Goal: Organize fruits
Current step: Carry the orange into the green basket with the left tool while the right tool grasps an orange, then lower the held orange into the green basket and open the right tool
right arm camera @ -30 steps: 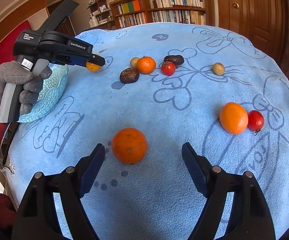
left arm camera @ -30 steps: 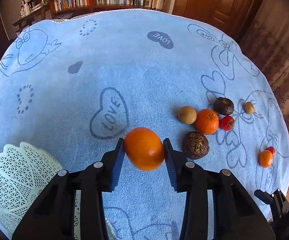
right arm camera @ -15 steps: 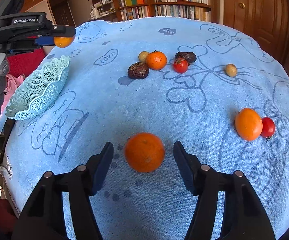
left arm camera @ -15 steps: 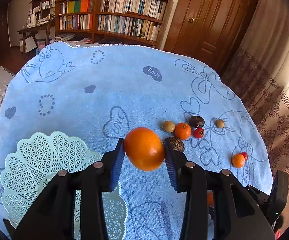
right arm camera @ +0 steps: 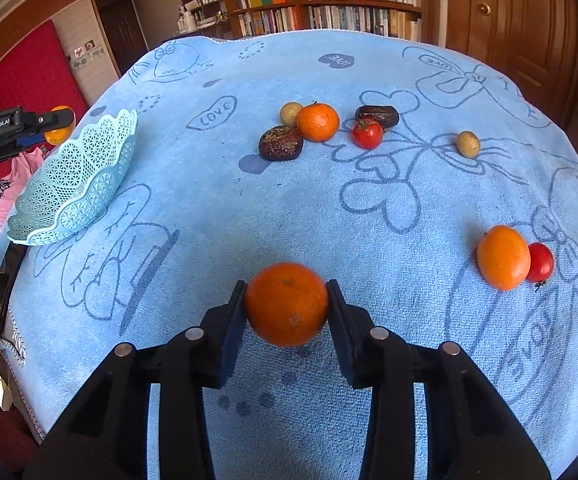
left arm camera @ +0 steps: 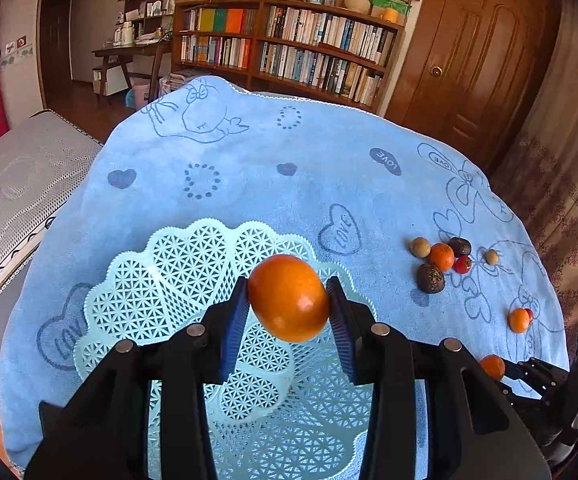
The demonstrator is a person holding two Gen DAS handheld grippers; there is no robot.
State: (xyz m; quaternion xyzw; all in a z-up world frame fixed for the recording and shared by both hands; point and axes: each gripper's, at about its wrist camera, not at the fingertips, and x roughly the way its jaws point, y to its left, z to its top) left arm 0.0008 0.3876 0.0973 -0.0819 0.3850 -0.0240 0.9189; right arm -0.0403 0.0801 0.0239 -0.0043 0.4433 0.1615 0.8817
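Left hand-held gripper (left arm camera: 288, 312) hovers above blue towel (left arm camera: 329, 184) near bookshelves (left arm camera: 289, 44).

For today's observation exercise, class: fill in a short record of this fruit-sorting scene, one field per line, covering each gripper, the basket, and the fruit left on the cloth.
left gripper: shut on an orange, held above the basket
right gripper: shut on a second orange, low over the blue cloth
basket: pale green lattice, near the cloth's left edge, no fruit seen inside
far cluster: tangerine, two dark fruits, one tomato, one small tan fruit
lone item: small tan fruit
right pair: orange fruit touching red tomato
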